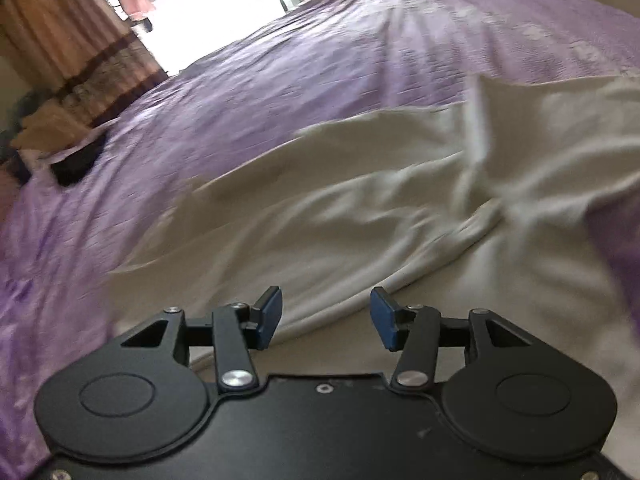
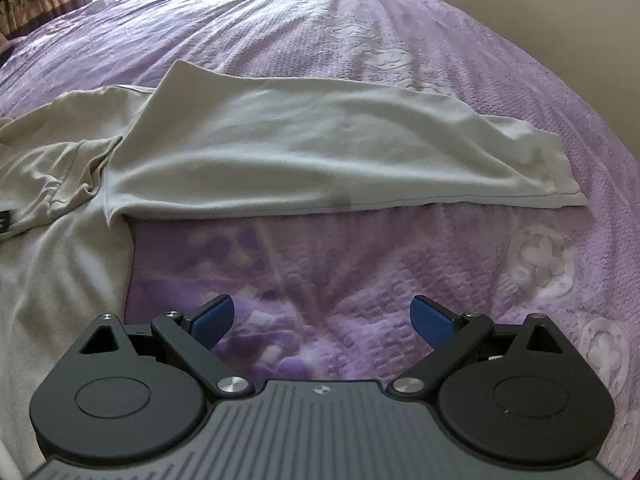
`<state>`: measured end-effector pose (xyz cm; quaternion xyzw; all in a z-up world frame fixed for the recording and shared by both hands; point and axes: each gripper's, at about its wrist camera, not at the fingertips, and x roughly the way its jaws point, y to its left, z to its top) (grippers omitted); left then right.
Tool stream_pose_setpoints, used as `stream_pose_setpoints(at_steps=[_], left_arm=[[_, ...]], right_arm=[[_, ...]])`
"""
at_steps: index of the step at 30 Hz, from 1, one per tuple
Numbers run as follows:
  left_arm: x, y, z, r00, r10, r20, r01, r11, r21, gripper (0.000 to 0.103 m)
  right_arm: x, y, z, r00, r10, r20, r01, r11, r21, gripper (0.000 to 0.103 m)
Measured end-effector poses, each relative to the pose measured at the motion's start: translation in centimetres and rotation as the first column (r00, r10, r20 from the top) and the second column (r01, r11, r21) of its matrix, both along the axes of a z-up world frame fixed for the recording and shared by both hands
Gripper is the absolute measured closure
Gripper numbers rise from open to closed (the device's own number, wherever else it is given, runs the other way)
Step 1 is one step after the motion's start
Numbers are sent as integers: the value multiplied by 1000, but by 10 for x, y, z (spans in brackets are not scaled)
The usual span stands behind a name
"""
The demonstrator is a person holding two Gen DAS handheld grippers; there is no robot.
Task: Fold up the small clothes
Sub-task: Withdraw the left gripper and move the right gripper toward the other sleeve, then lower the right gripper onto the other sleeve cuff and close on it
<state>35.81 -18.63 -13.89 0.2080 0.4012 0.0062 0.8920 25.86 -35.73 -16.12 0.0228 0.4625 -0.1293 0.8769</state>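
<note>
Left wrist view, far left: a curtain (image 1: 60, 40) hangs beside a bright doorway, and a dark box (image 1: 78, 160) sits at the edge of the bed. Neither is involved in the work.

The purple bedspread (image 1: 248, 92) is stretched over the bed and serves as the folding surface, probably chosen because it is broad and flat. The white shirt (image 1: 360, 208) is spread across it, rumpled, with a bunched ridge running through its middle. This view is smeared by motion.

The left gripper (image 1: 326, 318) is held over the near part of the shirt, angled downward. Its jaws stand partly apart and nothing is caught between them; the blue pads (image 1: 269, 318) are clear of the cloth. Judged from this, the cloth is not gripped on this side and a new hold is probably being sought.

Right wrist view: the shirt (image 2: 320, 152) is seen with one side laid over itself, the folded panel ending in a straight hem toward the camera. A sleeve and collar area is crumpled at the left (image 2: 72, 164). The fold looks begun but not finished.

The right gripper (image 2: 322, 322) is poised over bare bedspread (image 2: 500, 208), just short of that hem. Its jaws are spread wide and empty, pads (image 2: 434, 322) touching nothing. It appears placed there so the hem edge can be taken next.
</note>
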Motion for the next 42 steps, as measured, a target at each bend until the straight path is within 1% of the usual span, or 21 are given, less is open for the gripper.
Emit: stream_pose_setpoints(at_steps=[3, 8, 10, 13, 15, 17, 19, 21, 23, 24, 26, 28, 29, 31, 33, 34, 36, 37, 39, 40, 42], left_arm=[[-25, 56, 13, 996, 91, 4, -91, 996, 2, 52], [-71, 134, 23, 970, 241, 5, -241, 970, -7, 53], [-86, 154, 21, 960, 279, 3, -279, 960, -20, 53], [-109, 177, 19, 946, 323, -10, -323, 944, -62, 53], [-126, 190, 19, 942, 336, -14, -336, 937, -94, 53], [-142, 201, 17, 943, 331, -14, -331, 936, -124, 53], [-154, 211, 15, 942, 336, -14, -335, 934, -129, 53], [-157, 221, 8, 938, 347, -14, -346, 931, -117, 53], [-152, 230, 2, 926, 377, -11, -376, 919, -117, 53], [-150, 236, 1, 921, 389, -10, -386, 913, -128, 53], [-152, 247, 0, 910, 414, -18, -411, 897, -164, 53], [-153, 254, 0, 908, 418, -23, -415, 893, -175, 53], [-151, 256, 1, 911, 412, -24, -410, 897, -167, 53], [-152, 256, 1, 915, 404, -15, -402, 903, -150, 53], [-151, 255, 2, 915, 402, -15, -400, 905, -147, 53], [-151, 255, 2, 914, 406, -17, -404, 902, -151, 53], [-152, 255, 2, 911, 411, -23, -409, 899, -157, 53], [-152, 255, 1, 911, 411, -28, -409, 898, -158, 53], [-151, 255, 0, 913, 407, -31, -407, 900, -155, 53], [-151, 254, 0, 913, 406, -30, -406, 901, -154, 53], [-151, 252, 2, 915, 403, -27, -402, 902, -157, 53]], right_arm=[[0, 2, 0, 1000, -3, 0, 3, 1000, -14, 0], [0, 0, 0, 1000, -11, 13, 12, 1000, -27, 0], [0, -7, 1, 999, -15, 32, 17, 999, -45, 0], [-2, -30, 5, 996, -67, 61, 74, 991, -112, 0], [-5, -58, 8, 990, -120, 72, 127, 987, -102, 0], [-9, -91, 9, 981, -174, 89, 177, 984, -30, 0], [-7, -120, 6, 976, -208, 66, 207, 978, 27, 0], [-2, -142, 1, 971, -235, 36, 234, 972, 36, 0], [-2, -159, -4, 949, -314, 37, 312, 949, 49, 0], [-3, -167, -5, 939, -342, 49, 337, 938, 82, 0], [-5, -182, -7, 930, -356, 91, 336, 924, 182, 0], [-4, -193, -8, 921, -379, 97, 346, 905, 248, 2], [-7, -199, -6, 908, -405, 105, 363, 887, 286, 3], [-15, -210, -4, 864, -484, 138, 398, 825, 401, 5], [-25, -224, -10, 824, -550, 136, 394, 729, 560, 4], [-28, -230, -14, 814, -568, 123, 387, 687, 615, 4], [-30, -237, -19, 810, -577, 109, 380, 656, 652, 3], [-31, -241, -21, 818, -567, 98, 372, 650, 662, 3], [-32, -244, -19, 841, -533, 95, 345, 662, 665, 3], [-34, -244, -16, 855, -510, 93, 333, 678, 655, 3], [-36, -246, -11, 892, -443, 87, 309, 740, 598, 3]])
